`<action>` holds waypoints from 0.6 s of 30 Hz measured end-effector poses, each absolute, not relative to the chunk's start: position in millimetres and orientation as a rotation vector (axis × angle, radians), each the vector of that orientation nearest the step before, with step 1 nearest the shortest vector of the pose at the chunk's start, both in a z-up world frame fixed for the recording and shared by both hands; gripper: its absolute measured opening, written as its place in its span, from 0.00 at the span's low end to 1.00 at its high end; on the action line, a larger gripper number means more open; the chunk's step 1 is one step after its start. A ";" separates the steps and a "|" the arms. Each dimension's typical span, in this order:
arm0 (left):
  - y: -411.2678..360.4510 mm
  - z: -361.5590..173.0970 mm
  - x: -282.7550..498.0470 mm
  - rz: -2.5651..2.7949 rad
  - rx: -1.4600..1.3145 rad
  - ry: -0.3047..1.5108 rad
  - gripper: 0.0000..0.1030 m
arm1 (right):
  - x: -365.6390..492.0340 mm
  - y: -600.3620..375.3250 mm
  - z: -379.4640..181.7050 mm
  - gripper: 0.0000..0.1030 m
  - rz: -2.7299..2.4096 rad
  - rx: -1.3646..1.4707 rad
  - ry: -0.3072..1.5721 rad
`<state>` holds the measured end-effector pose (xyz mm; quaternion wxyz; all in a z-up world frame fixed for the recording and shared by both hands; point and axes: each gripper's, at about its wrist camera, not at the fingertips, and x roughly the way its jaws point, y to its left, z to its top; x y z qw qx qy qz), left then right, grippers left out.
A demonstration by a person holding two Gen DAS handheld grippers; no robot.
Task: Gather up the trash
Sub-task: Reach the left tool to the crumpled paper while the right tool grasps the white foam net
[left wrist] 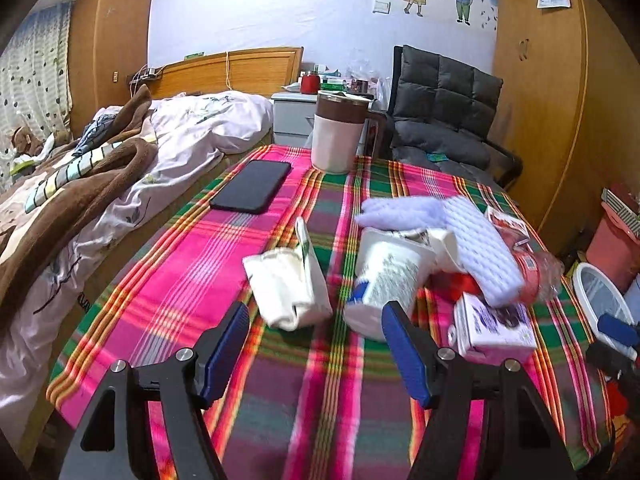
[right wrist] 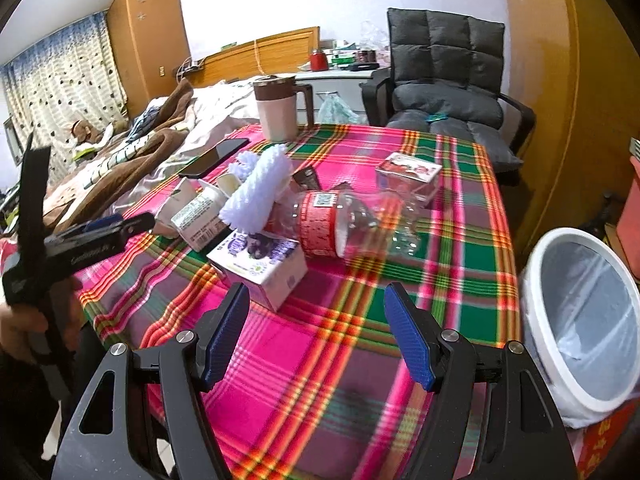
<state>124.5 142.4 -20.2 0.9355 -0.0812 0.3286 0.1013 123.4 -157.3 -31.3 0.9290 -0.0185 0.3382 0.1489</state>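
- Left tool: jaws spread wide, nothing between them. It hangs above the near part of the tabletop, aimed at the white items just ahead.
- Right tool: likewise wide open and empty, over bare plaid cloth on the near right side of the tabletop.
- Bin: white-rimmed, lined with a clear bag, standing on the floor just off the tabletop's right edge. From what the right view shows of its inside, I can make out no trash in it.
- Nearest trash: a purple drink carton lying near the front of the pile, and a crumpled white carton lying apart to the left.
- Behind these: a tipped white paper cup, a crushed clear plastic bottle with a red label on its side, and a small red-printed box further back on the right.
- A white knitted cloth lies draped over the cup and bottle; whether it counts as trash I cannot tell.
- Far end: a dark phone and a pink lidded mug, both apparently to be left alone.
- Assessment: collection appears not yet begun; every piece remains on the tabletop. The purple drink carton looks the likeliest first pick for the right tool, given the bin beside it.
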 end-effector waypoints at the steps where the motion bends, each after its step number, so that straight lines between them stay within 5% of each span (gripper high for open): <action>1: 145.4 -21.7 131.6 0.208 -0.168 0.676 0.66 | 125.5 -155.5 -32.1 0.69 0.313 -0.041 0.697; 4: 150.6 -26.7 145.6 0.205 -0.165 0.684 0.64 | 131.3 -150.9 -33.8 0.69 0.329 -0.047 0.708; 11: 158.8 -44.7 167.5 0.180 -0.190 0.745 0.21 | 144.5 -137.2 -24.9 0.69 0.354 -0.039 0.691; 18: 166.4 -45.5 157.4 0.138 -0.241 0.731 0.15 | 166.9 -110.1 -22.8 0.60 0.374 -0.038 0.674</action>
